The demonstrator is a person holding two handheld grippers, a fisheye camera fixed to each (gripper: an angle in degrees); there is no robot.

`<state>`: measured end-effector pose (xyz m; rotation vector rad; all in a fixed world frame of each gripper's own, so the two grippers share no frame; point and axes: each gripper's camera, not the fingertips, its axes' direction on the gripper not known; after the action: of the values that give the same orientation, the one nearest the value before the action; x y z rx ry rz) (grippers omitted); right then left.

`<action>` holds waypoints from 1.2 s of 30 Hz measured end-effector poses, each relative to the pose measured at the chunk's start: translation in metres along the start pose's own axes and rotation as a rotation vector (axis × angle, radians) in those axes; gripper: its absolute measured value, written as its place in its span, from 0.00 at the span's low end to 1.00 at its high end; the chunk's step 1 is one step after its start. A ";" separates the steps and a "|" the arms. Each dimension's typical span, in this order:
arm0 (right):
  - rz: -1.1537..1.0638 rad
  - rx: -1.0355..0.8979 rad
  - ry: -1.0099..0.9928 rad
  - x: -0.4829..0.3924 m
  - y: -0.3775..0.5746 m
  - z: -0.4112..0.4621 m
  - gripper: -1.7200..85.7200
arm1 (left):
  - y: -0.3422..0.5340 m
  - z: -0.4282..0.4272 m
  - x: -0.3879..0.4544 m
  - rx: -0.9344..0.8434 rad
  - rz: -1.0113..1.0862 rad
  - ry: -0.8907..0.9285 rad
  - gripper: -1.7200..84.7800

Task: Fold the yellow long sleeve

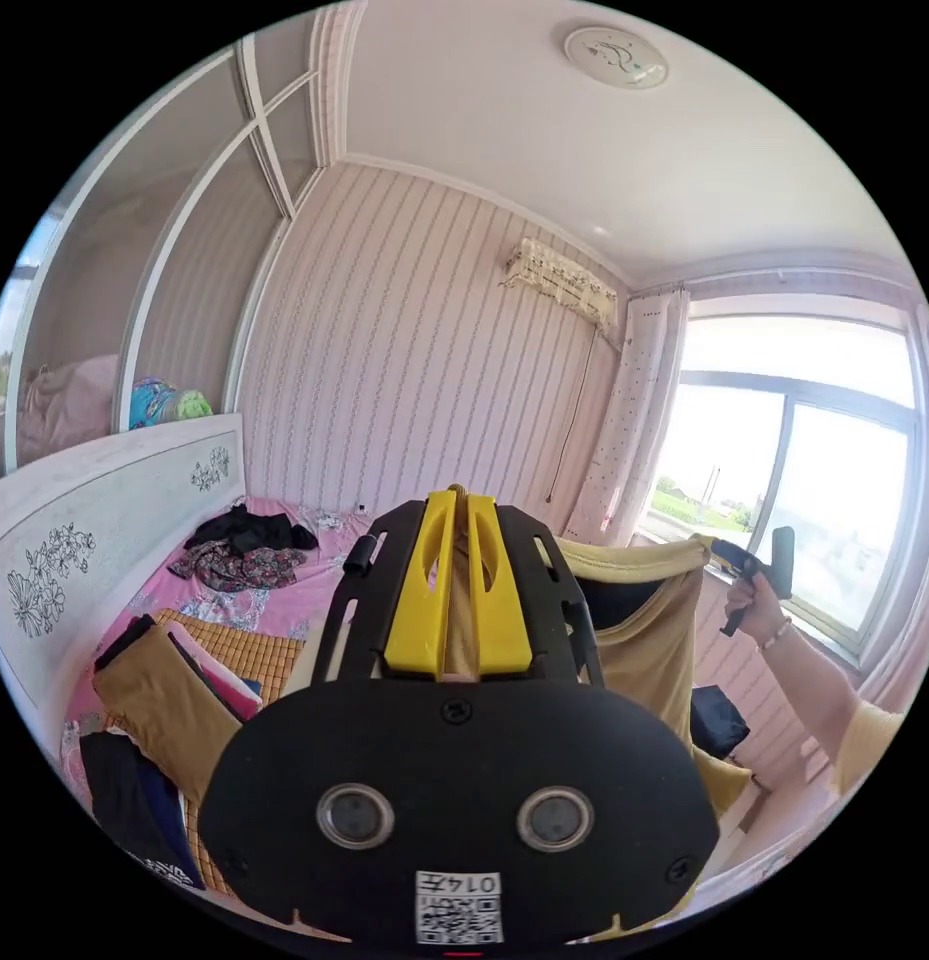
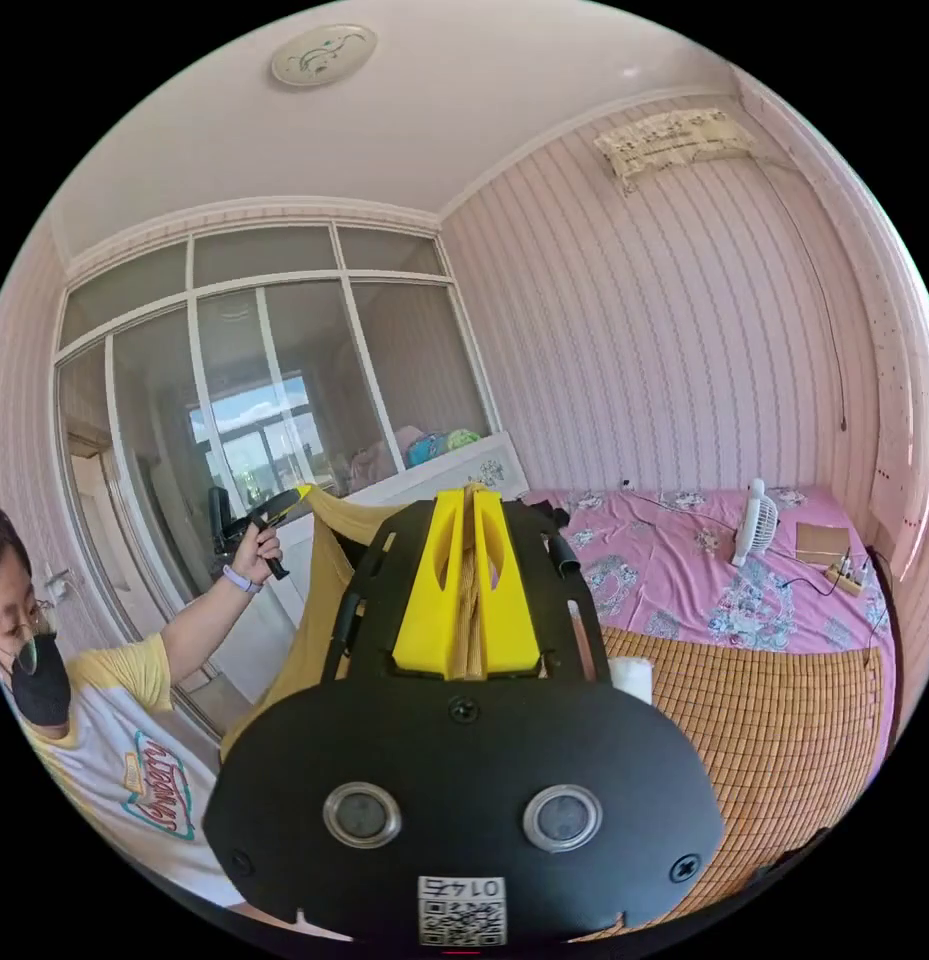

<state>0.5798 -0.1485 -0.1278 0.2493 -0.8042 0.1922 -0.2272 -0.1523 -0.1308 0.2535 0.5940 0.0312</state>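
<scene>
Now the yellow long sleeve is held stretched above the bed, pinched between the closed jaws of left gripper and right gripper.

Bedroom around me: pink striped wall, white ceiling w/ round lamp, bright window, covered AC unit, bed w/ pink floral sheet & bamboo mat, 1 small fan.

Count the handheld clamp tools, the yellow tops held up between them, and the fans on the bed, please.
Grippers: 2, the left gripper and the right gripper
Yellow long sleeve: 1
White fan: 1
Total: 4
</scene>
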 end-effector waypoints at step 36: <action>0.499 -0.771 0.462 0.165 0.372 0.171 0.17 | 0.364 0.297 -0.143 -0.937 -0.449 -0.034 0.13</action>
<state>0.4766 0.1690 0.1616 -0.7108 -0.4181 0.3743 -0.1645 0.1185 0.2744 -0.7873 0.5356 -0.1278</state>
